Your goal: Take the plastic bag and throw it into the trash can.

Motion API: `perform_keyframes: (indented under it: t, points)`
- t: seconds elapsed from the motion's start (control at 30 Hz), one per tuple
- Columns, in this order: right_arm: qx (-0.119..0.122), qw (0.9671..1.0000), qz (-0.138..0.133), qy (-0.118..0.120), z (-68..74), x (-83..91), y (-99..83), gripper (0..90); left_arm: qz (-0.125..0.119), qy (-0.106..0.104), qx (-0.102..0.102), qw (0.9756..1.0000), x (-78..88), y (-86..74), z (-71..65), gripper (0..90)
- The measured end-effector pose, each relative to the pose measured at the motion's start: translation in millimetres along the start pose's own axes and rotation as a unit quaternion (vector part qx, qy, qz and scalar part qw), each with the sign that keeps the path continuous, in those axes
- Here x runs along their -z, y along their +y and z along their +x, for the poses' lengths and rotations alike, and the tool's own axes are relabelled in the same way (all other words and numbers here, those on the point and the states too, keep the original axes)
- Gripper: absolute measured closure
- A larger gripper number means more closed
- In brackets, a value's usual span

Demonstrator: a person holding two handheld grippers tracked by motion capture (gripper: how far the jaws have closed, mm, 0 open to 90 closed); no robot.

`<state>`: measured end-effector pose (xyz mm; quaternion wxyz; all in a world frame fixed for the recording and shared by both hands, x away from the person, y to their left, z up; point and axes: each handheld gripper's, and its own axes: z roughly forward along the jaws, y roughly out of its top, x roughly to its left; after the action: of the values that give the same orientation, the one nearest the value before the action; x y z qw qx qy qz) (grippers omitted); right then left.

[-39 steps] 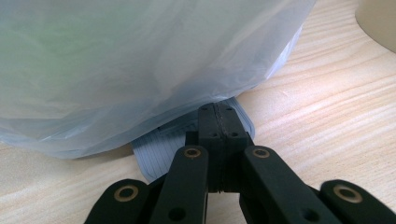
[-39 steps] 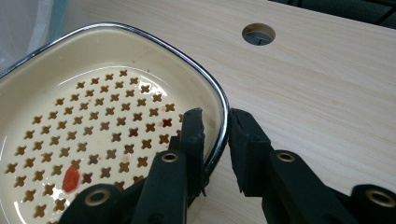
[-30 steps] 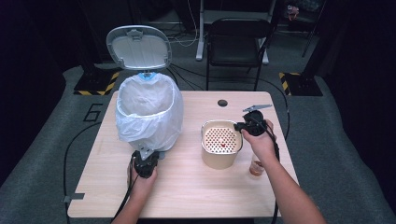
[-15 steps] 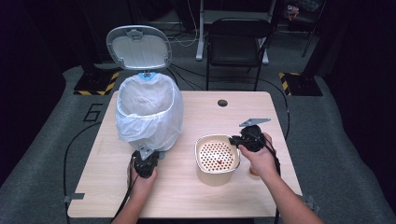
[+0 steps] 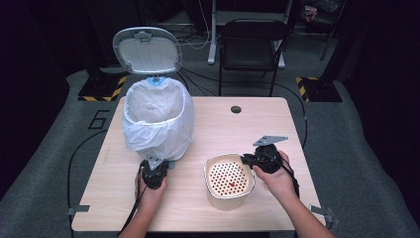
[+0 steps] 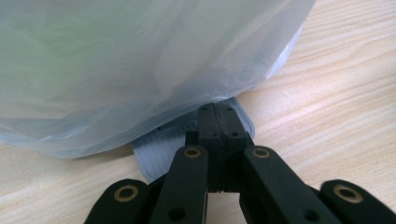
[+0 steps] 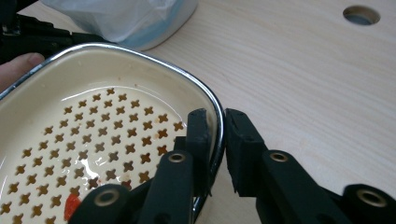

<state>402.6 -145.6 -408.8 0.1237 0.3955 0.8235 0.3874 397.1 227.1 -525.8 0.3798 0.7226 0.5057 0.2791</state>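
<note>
Tabletop: basket rim seemingly between fingers

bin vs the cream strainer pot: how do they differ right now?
The bin is taller and lined with a white plastic bag; the strainer pot is lower, unlined, with a perforated floor and a metal rim. The bin has a raised lid; the pot has none. The left gripper presses shut on the bin's pedal; the right gripper clamps the pot's rim. Both stand upright on the table.

From my remote station I see a pale wooden table on grey carpet. A black chair stands behind it, and the room beyond lies dark.
</note>
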Motion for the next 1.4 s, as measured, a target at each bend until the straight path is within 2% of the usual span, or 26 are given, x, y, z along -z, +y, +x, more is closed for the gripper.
perform_keyframes:
  t: [0.1, 0.17, 0.23, 0.27, 0.3, 0.33, 0.37, 0.43, 0.57, 0.83, 0.87, 1.17, 1.27, 1.4]
  points:
    - [-0.004, 0.9994, -0.032, 0.006, -0.7, 9.7, 2.2, 67.9, -0.001, 0.000, 0.001, 1.0000, -0.1, 0.0, -0.2, 90.0]
    - [-0.005, 0.9983, -0.057, -0.004, -2.9, 21.1, 5.5, 63.3, 0.000, 0.000, 0.001, 1.0000, -0.1, 0.0, -0.1, 90.0]
    - [-0.004, 0.9980, -0.063, -0.006, -5.0, 25.0, 6.5, 61.9, 0.002, 0.000, -0.001, 1.0000, 0.2, 0.0, 0.3, 90.0]
    - [-0.006, 0.9973, -0.071, -0.015, -8.3, 30.2, 7.0, 58.9, -0.001, 0.000, 0.002, 1.0000, -0.2, -0.1, -0.2, 90.0]
    - [-0.007, 0.9966, -0.078, -0.028, -13.5, 34.8, 6.4, 52.0, -0.002, 0.000, 0.002, 1.0000, -0.3, -0.1, -0.3, 90.0]
    - [-0.007, 0.9966, -0.078, -0.028, -13.5, 34.8, 6.4, 52.0, -0.002, 0.000, 0.002, 1.0000, -0.3, -0.1, -0.3, 90.0]
    - [-0.005, 0.9957, -0.084, -0.038, -20.3, 37.3, 3.7, 42.5, 0.000, 0.000, 0.001, 1.0000, 0.0, 0.0, -0.1, 90.0]
    - [-0.004, 0.9950, -0.086, -0.050, -24.3, 38.7, 0.2, 36.2, -0.001, 0.000, 0.001, 1.0000, -0.2, -0.1, -0.3, 90.0]
    - [-0.001, 0.9942, -0.086, -0.065, -33.1, 40.3, -11.9, 30.0, -0.001, 0.000, 0.002, 1.0000, -0.2, -0.1, -0.2, 90.0]
    - [-0.021, 0.9908, -0.099, -0.090, -47.7, 45.9, -28.9, 23.5, -0.002, 0.000, 0.004, 1.0000, -0.3, -0.1, -0.4, 90.0]
    - [-0.021, 0.9905, -0.098, -0.093, -50.5, 47.2, -31.7, 21.6, 0.002, -0.001, -0.001, 1.0000, 0.3, 0.0, 0.3, 90.0]
    - [-0.046, 0.9863, -0.113, -0.111, -60.5, 56.4, -47.8, 15.1, -0.001, 0.000, 0.002, 1.0000, -0.1, 0.0, 0.0, 90.0]
    - [-0.045, 0.9861, -0.112, -0.114, -61.4, 56.2, -51.4, 14.2, -0.001, 0.000, 0.002, 1.0000, -0.2, -0.1, -0.3, 90.0]
    - [-0.045, 0.9876, -0.102, -0.110, -60.2, 50.1, -58.6, 11.7, 0.002, -0.001, 0.000, 1.0000, 0.3, 0.0, 0.5, 90.0]
